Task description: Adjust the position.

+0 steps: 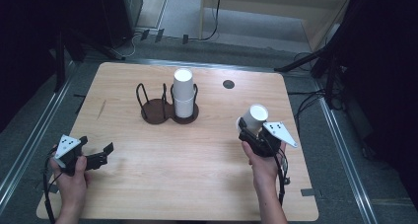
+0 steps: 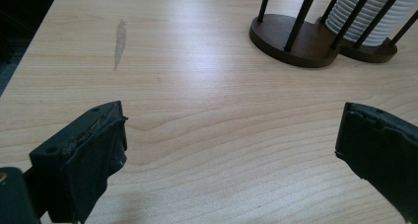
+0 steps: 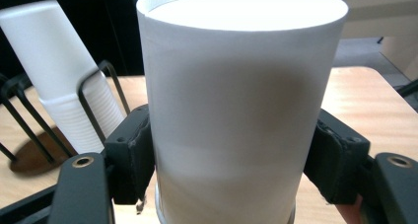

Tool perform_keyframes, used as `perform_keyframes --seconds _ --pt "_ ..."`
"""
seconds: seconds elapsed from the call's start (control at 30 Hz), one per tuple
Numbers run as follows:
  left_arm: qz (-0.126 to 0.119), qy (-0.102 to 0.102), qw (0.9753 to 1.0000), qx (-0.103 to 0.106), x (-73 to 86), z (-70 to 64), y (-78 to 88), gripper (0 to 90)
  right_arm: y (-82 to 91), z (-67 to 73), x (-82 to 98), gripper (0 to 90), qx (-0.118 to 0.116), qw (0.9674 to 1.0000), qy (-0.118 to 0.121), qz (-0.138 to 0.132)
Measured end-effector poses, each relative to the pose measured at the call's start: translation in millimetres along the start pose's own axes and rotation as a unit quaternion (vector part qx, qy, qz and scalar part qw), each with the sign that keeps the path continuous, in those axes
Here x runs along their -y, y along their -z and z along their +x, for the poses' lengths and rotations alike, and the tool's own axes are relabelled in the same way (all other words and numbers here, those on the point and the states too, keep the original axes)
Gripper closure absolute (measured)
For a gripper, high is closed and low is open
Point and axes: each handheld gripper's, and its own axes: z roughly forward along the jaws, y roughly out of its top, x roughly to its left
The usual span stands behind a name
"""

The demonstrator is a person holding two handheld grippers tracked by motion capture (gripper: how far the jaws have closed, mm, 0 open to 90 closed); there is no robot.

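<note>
Right gripper [image 1: 250,130] clamps cup [image 1: 256,116], right of rack [image 1: 156,110]; left gripper [image 1: 96,157] wide, idle. We judge: cup pulled off stack [image 1: 183,93], placing left.

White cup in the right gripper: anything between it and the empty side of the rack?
Nothing visible. The right gripper holds the white cup; bare table lies toward the rack, whose right side holds the cup stack.

Right gripper [image 1: 252,130] clamping white cup [image 1: 256,117], cup stack [image 1: 183,93] in rack [image 1: 156,105]
</note>
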Motion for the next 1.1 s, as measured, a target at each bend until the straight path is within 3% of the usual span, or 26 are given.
perform_keyframes --seconds 0.2,0.3,0.37,0.5,0.67,0.73,0.83,0.9,1.1 --pt "0.004 -0.016 0.9998 -0.009 -2.8 -5.3 1.8 0.0 3.7 -4.8 5.3 28.5 -0.009 0.9998 -0.016 0.007" --pt "-0.010 0.003 0.9999 -0.001 -6.8 -13.5 3.8 0.0 6.9 -3.5 6.7 28.5 -0.013 0.9998 -0.015 0.008" --pt "-0.012 -0.007 0.9999 -0.001 -10.4 -22.5 2.7 0.0 9.1 -2.9 9.8 28.8 -0.020 0.9996 -0.013 0.013" --pt "-0.014 -0.031 0.9990 0.028 -22.9 -51.3 -4.7 0.0 9.7 -1.9 14.5 28.8 -0.015 0.9997 0.005 0.017" --pt "-0.018 -0.043 0.9974 0.056 -37.5 -70.7 -12.8 0.0 8.4 2.2 21.2 28.8 -0.007 0.9995 0.023 0.020" --pt "-0.017 -0.037 0.9952 0.089 -41.3 -82.9 -17.2 0.0 4.4 7.8 27.5 28.7 -0.012 0.9988 0.036 0.029" --pt "-0.004 -0.048 0.9939 0.099 -41.3 -90.3 -21.9 0.0 1.4 12.6 31.7 28.7 -0.017 0.9984 0.041 0.036" --pt "0.004 -0.061 0.9914 0.116 -40.5 -98.7 -23.5 0.0 -1.5 20.5 35.6 28.7 -0.024 0.9977 0.049 0.042" --pt "0.012 -0.057 0.9883 0.141 -45.5 -106.6 -27.4 0.0 -3.0 40.3 42.2 28.7 -0.044 0.9955 0.066 0.052"
